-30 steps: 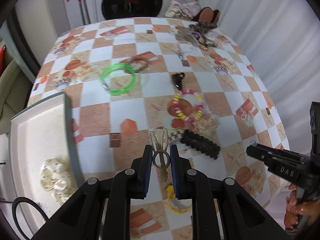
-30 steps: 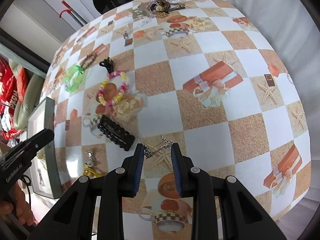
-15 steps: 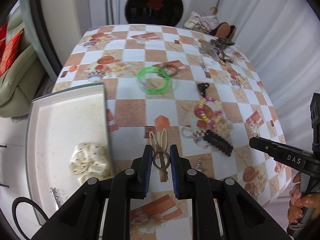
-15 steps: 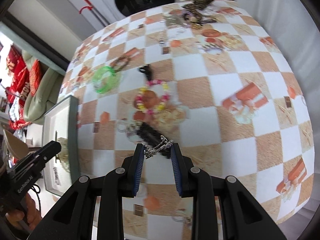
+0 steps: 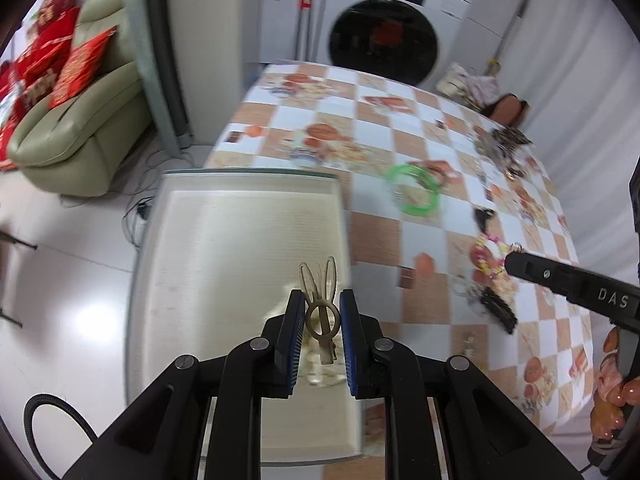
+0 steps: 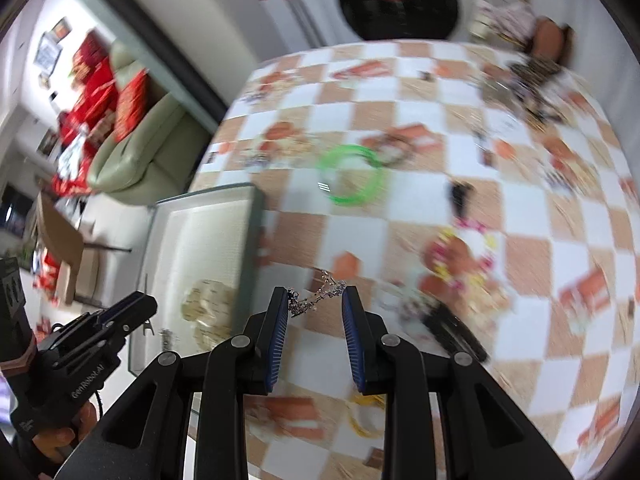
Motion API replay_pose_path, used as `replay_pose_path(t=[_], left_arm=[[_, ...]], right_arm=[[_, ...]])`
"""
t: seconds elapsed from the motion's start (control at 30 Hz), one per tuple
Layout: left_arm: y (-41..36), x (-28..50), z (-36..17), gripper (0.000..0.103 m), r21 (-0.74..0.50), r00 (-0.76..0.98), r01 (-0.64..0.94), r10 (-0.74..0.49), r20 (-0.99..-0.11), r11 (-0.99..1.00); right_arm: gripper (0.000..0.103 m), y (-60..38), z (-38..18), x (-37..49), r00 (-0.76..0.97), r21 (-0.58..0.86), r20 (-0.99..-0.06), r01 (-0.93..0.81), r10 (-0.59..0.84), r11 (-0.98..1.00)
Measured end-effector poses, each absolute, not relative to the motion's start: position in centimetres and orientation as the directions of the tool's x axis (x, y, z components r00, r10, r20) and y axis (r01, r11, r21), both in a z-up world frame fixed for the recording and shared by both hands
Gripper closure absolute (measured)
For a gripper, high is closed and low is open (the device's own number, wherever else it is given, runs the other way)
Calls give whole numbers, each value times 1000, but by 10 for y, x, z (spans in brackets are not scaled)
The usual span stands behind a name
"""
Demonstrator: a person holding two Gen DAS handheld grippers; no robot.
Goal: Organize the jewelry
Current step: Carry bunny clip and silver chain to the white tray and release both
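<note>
- Checkered bench [image 5: 400, 240], white tray [image 5: 240, 240] at its left edge.
- Our left gripper [image 5: 320, 320] fingers clamp a beige hair clip [image 5: 322, 304], now above the tray; we should lower before releasing.
- Our right gripper [image 6: 316, 312] fingers hold a silver chain [image 6: 316, 300] just right of the tray rim; we'd shift left.

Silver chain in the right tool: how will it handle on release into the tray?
The silver chain sags between the right tool's pads, so probably floppy. It looks thin, likely light. Over the tray, it may snag on a pad rather than drop cleanly.
</note>
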State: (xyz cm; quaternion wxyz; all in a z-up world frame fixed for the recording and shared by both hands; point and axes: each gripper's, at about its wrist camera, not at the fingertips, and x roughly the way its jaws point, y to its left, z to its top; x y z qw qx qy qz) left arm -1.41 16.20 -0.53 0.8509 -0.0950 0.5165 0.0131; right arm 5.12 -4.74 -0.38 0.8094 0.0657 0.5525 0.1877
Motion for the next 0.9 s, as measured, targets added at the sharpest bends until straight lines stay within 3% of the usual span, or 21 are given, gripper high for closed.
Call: replay_pose_path(t=[0.43,0.9], left_arm=[[236,-1,-28,80,-98,469,-280,47,-882,955],[257,51,-82,80,-28,432,-320,120,-894,947]], right_arm=[[73,72,4,97,278,326,-836,-441,472,836],[73,118,-69,140,186,337,-873,-441,452,832]])
